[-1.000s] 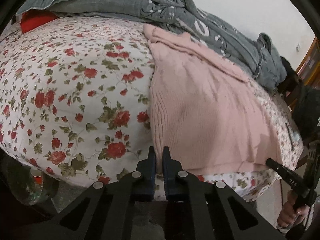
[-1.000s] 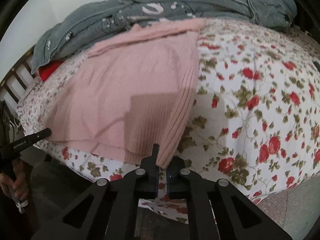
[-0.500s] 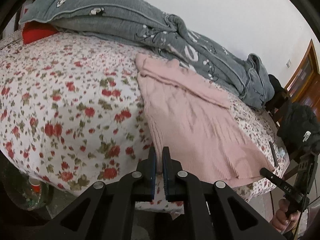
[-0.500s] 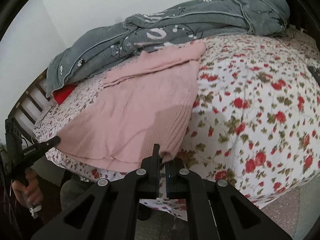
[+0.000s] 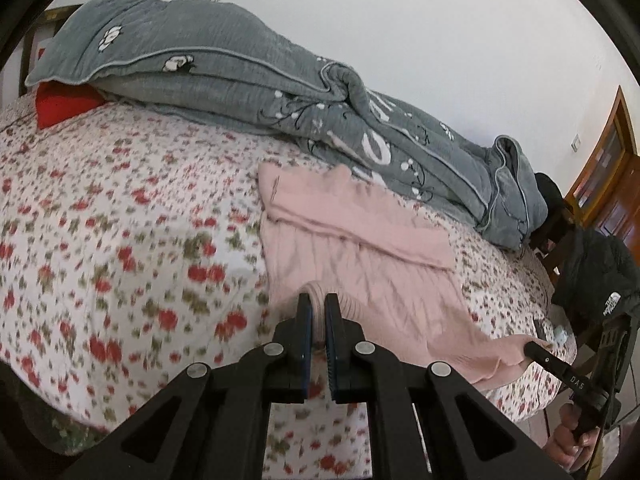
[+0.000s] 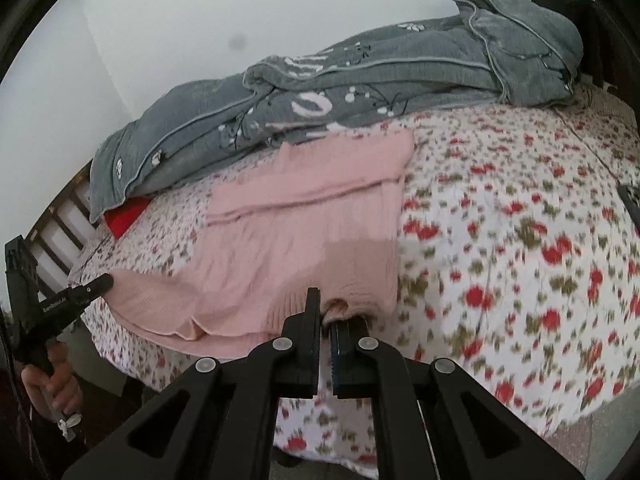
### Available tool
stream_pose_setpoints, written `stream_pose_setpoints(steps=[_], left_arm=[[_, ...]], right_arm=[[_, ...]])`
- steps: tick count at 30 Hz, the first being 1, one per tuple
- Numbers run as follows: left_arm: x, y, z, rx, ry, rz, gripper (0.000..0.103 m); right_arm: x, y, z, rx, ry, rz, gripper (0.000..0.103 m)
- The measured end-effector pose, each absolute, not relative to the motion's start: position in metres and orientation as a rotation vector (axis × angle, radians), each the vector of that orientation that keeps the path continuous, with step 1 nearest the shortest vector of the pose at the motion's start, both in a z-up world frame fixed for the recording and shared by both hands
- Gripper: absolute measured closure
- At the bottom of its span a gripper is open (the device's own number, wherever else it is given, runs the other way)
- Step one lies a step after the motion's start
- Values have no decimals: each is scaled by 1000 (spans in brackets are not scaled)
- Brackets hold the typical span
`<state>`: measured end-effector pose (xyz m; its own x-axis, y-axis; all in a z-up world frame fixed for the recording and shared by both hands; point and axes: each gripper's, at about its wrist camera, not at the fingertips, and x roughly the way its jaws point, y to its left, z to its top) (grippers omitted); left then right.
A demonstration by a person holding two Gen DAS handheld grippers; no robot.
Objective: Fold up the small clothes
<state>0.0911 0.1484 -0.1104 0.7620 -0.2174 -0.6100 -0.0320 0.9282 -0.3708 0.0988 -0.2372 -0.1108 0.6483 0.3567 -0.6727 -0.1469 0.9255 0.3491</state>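
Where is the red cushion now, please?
In the left wrist view the red cushion lies at the far left, on the floral sheet, half under the grey quilt.

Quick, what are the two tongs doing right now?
Left tongs: shut on a corner of the pink sweater.
Right tongs: shut on the other near corner.

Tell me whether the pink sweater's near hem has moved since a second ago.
Yes. The pink sweater's near hem, pinched by both grippers, has lifted off the floral bedsheet and now curls up toward the grey quilt; its far edge stays put.
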Motion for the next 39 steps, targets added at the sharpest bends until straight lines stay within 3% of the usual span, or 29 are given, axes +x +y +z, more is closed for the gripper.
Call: stream_pose_setpoints(steps=[20, 39], left_arm=[[247, 151, -102, -342, 684, -106, 96], [392, 135, -130, -299, 713, -84, 96]], right_arm=[[248, -216, -94, 246, 757, 236, 99], [393, -209, -132, 238, 797, 190, 99]])
